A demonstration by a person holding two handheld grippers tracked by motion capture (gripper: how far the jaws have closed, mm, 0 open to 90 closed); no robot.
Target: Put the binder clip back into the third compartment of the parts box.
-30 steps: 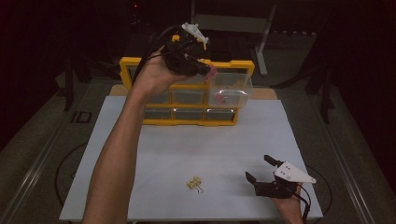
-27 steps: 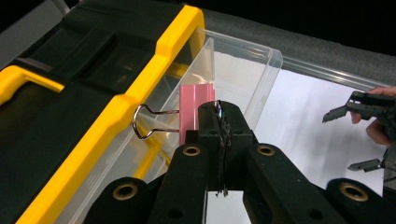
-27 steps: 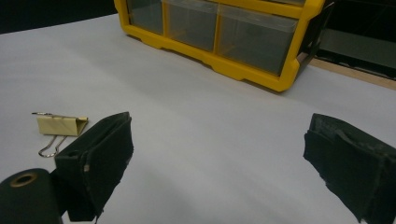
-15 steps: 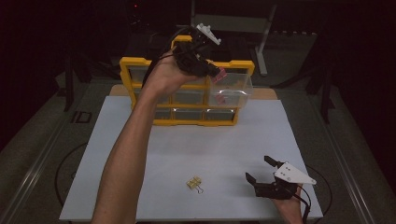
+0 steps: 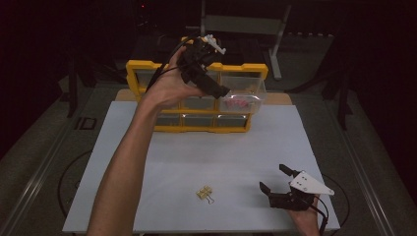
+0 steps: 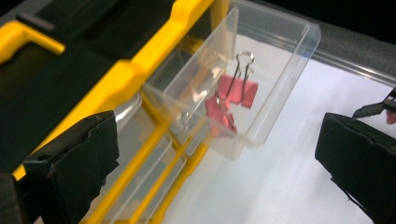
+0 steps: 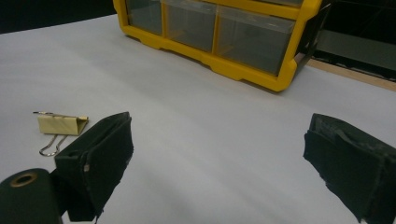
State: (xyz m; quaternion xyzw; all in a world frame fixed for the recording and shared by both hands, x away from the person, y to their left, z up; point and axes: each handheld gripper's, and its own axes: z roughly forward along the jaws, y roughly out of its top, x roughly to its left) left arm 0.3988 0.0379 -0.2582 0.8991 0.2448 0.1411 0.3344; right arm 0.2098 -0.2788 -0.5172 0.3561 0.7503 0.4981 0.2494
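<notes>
Left hand-held gripper [image 5: 223, 92] jaws newly apart; pink clips [image 6: 232, 99] inside clear drawer [image 6: 280, 93].

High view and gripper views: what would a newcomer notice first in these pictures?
First, the yellow organizer at the far side of the white table, with one clear drawer pulled out and pink clips inside it. The left gripper hangs by that drawer, its jaws just opened with nothing between them. Near the front edge a gold clip lies alone, beside the open right gripper.

Two pink binder clips [image 6: 232, 100] lie inside the pulled-out clear drawer [image 6: 280, 74].
</notes>
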